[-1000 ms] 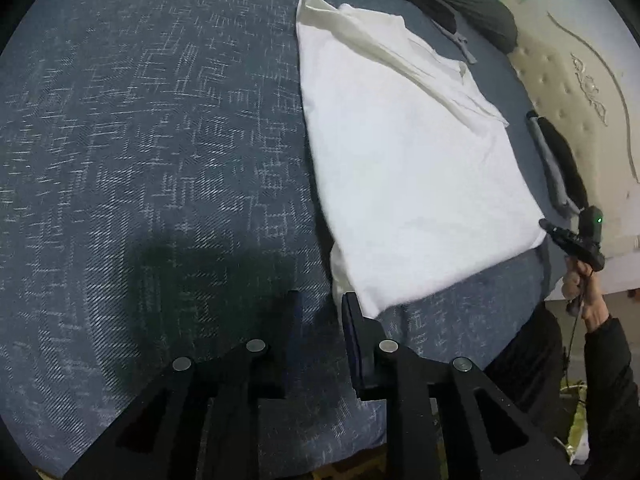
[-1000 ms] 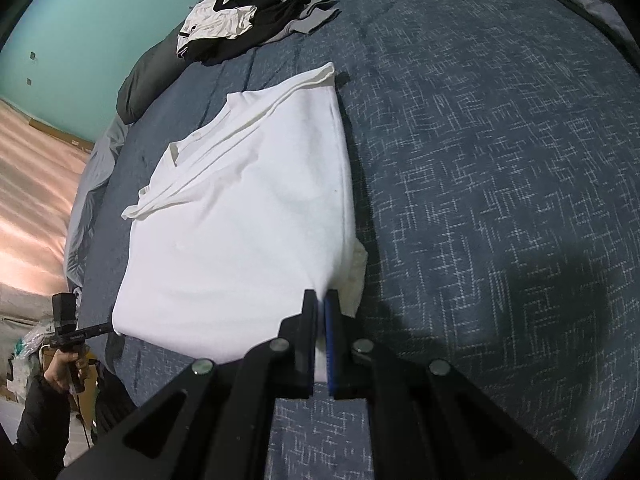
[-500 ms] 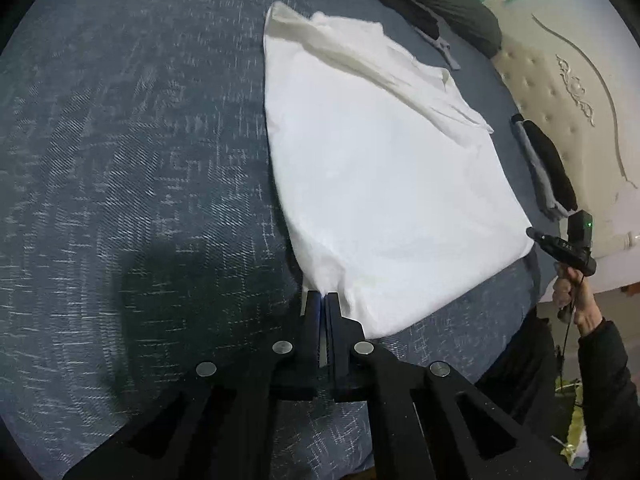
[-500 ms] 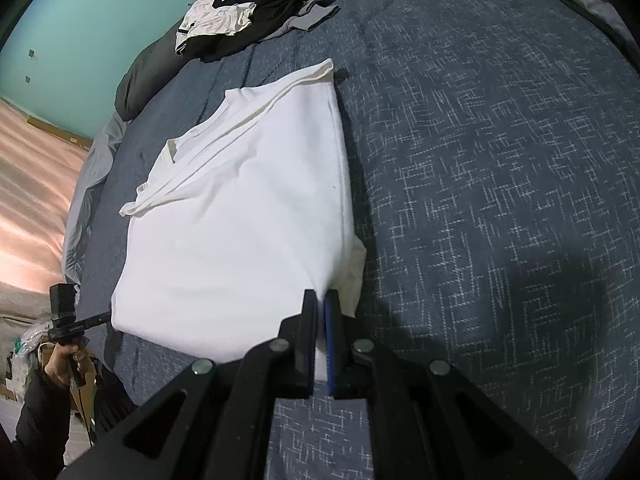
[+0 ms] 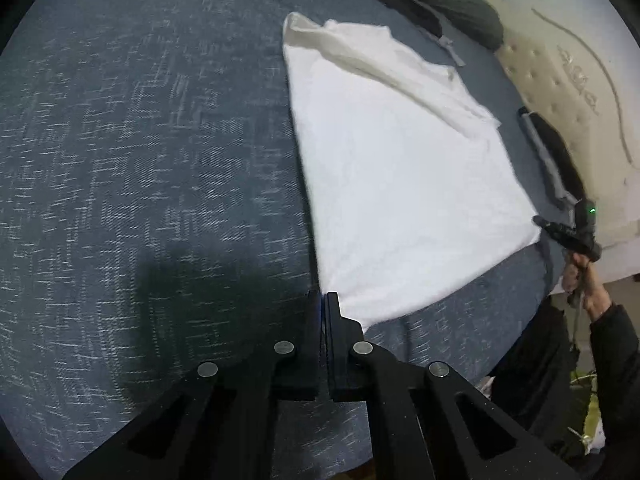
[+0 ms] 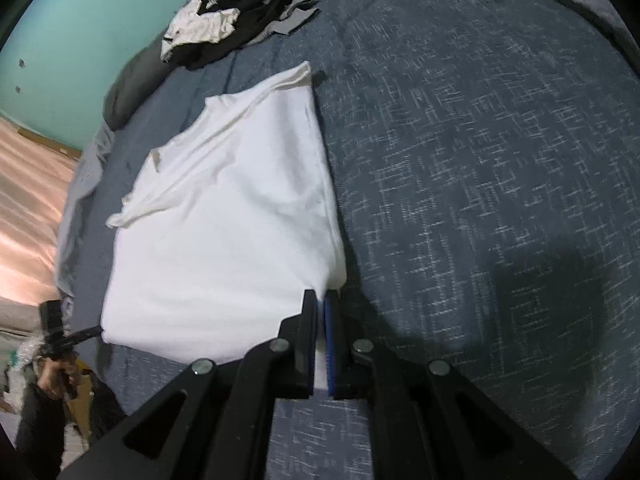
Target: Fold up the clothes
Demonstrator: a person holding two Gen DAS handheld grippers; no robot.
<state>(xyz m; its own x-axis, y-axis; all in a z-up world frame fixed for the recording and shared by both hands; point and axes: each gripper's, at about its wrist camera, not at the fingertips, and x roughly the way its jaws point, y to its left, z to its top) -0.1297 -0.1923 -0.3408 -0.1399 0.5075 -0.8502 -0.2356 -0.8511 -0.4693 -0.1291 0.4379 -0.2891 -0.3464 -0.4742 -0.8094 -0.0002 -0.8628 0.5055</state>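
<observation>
On the blue-grey patterned bedspread (image 5: 140, 160) lies a white cotton T-shirt (image 5: 400, 184), flat and already narrowed into a long panel, its sleeves turned in across the collar end. The left tongs (image 5: 323, 300) are pressed together on the near hem corner at the shirt's left side, with only a sliver of white showing between the black fingers. The right tongs (image 6: 321, 300) are likewise clamped on the opposite hem corner, white cloth visibly pinched between the black pad and the blue one. From where I stand, the lengthwise folds look finished; what remains, I judge, is to carry the hem up toward the collar once or twice to make a compact packet, and then deal with the heap of black and white unfolded clothes (image 6: 224, 28) waiting at the far end of the bed.

The long side edges run fairly straight, though the folded sleeve at the far end is rumpled and one tip pokes past the outline. Whether the hem is lifted clear of the bedspread or just resting on it I cannot quite tell through the blur. There is plenty of bare bedspread on one flank, and open room beyond the collar before the dark pillow (image 5: 448, 12). The other flank is tighter, near the bed's edge and the cream tufted headboard (image 5: 568, 80).
</observation>
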